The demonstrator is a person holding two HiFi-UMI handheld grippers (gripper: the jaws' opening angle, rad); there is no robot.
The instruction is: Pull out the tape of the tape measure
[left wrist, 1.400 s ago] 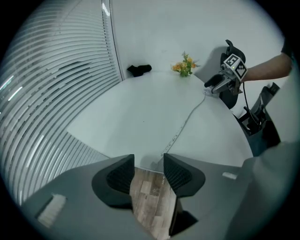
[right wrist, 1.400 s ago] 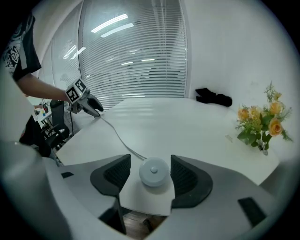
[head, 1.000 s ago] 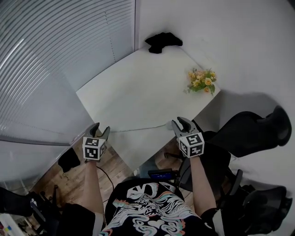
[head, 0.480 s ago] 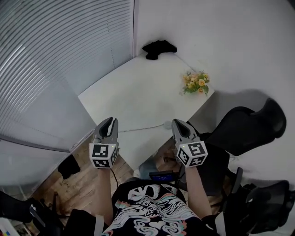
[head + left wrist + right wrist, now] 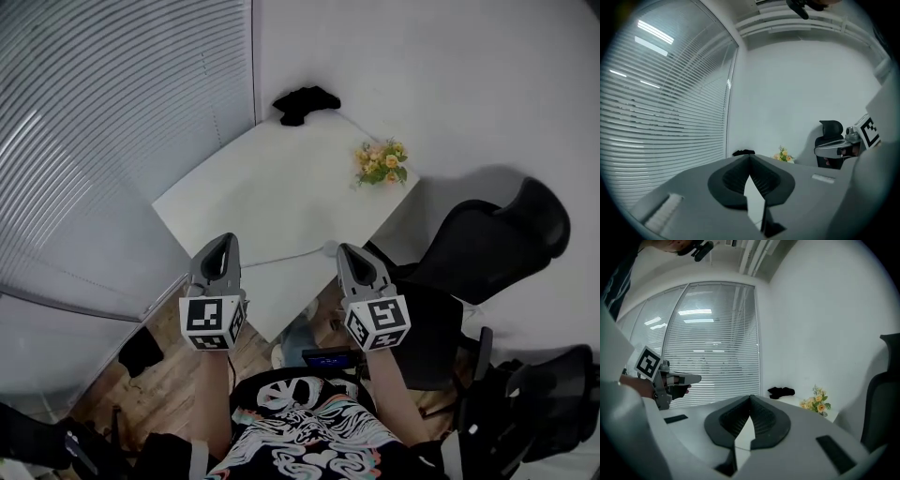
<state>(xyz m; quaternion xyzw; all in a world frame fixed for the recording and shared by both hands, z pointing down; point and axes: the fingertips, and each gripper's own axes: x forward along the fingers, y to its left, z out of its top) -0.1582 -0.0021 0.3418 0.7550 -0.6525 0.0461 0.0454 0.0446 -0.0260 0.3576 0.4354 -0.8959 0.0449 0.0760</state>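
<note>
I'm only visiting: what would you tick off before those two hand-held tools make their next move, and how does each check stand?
1. Left tool empty: ok, jaws just closed on nothing.
2. Right tool empty: ok, shut on nothing.
3. Tape measure on table: ok, near front edge.
4. Tape drawn out: ok, lies leftward as a thin strip.
5. Flowers, black cloth clear of tape: ok.
6. Tape locked: cannot tell.

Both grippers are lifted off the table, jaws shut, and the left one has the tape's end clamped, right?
Not quite. The left gripper holds nothing: its jaws have just closed, and the left gripper view shows them meeting empty. The right gripper is lifted and shut too.
</note>
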